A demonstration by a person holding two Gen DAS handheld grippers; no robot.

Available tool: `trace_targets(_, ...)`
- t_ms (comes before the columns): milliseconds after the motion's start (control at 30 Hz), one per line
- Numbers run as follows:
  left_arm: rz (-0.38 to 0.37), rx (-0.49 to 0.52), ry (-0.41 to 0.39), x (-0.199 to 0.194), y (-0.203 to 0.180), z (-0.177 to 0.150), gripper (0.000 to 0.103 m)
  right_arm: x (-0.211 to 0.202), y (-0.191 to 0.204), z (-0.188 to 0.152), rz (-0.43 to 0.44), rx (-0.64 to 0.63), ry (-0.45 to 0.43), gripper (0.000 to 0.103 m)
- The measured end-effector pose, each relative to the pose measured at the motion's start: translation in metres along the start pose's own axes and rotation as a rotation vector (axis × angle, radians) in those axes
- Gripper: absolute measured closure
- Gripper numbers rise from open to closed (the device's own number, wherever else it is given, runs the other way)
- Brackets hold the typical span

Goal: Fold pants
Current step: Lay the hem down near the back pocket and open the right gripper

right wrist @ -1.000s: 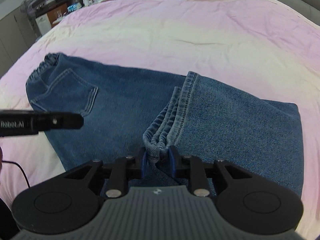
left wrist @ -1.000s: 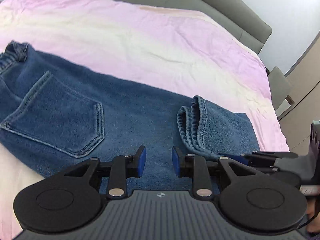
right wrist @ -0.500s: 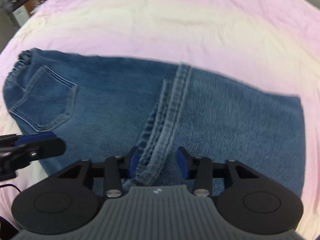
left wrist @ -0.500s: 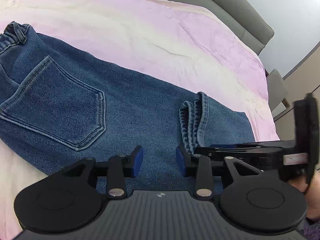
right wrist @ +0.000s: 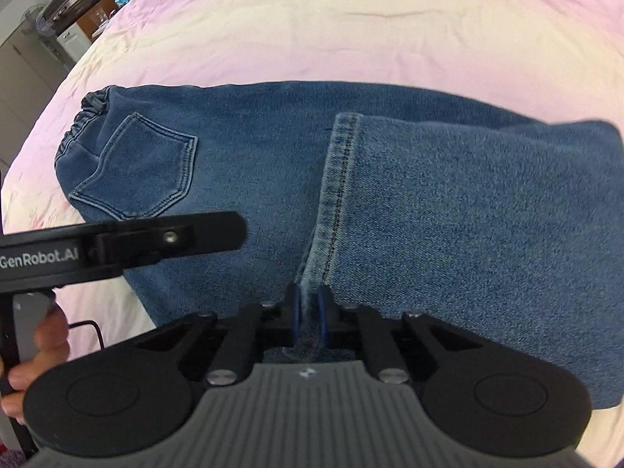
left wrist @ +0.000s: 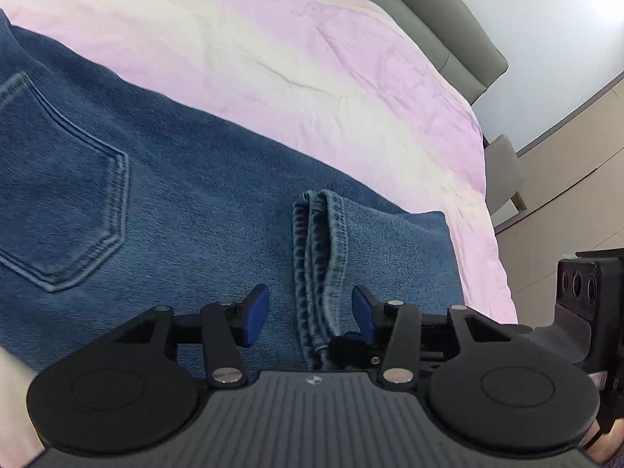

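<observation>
Blue denim pants (right wrist: pixel 249 163) lie on the pink bed, legs folded back over the seat, the hem edge (right wrist: pixel 337 179) across the middle and a back pocket (right wrist: pixel 144 167) at left. My right gripper (right wrist: pixel 308 312) is shut on the near end of the hem. In the left wrist view the pants (left wrist: pixel 175 202) fill the lower left, and the stacked hems (left wrist: pixel 319 257) run between the fingers of my open left gripper (left wrist: pixel 310 312). The right gripper's fingertip (left wrist: pixel 347 347) sits by the hem there. The left gripper's finger (right wrist: pixel 156 238) crosses the right wrist view at left.
The pink and cream bedsheet (right wrist: pixel 351 27) spreads around the pants. A grey headboard (left wrist: pixel 448 15) runs along the far side, with a chair (left wrist: pixel 503 179) beyond the bed's right edge. Cabinets and clutter (right wrist: pixel 74 27) stand at the far left.
My right gripper was open around the hem half a second ago and has shut on it. My left gripper has moved right, so the hems now lie between its open fingers.
</observation>
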State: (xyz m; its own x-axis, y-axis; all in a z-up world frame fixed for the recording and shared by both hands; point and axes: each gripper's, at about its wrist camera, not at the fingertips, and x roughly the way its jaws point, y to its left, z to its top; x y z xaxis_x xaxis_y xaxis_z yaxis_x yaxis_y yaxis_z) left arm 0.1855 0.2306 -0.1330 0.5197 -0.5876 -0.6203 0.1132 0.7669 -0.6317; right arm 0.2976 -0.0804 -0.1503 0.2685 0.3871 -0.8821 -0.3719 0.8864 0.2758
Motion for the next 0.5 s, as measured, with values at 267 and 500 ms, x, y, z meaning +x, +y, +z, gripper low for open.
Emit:
trace_targets(267, 0.057, 0.074, 0.049, 0.035, -0.015, -0.004, 0.041, 0.015, -0.015, -0.008, 0.062, 0.018, -0.084, 0.096)
trace_targets(500, 0.101, 0.117, 0.068, 0.056, -0.029, -0.004, 0.031, -0.016, -0.018, -0.018, 0.08, -0.065, -0.138, 0.064)
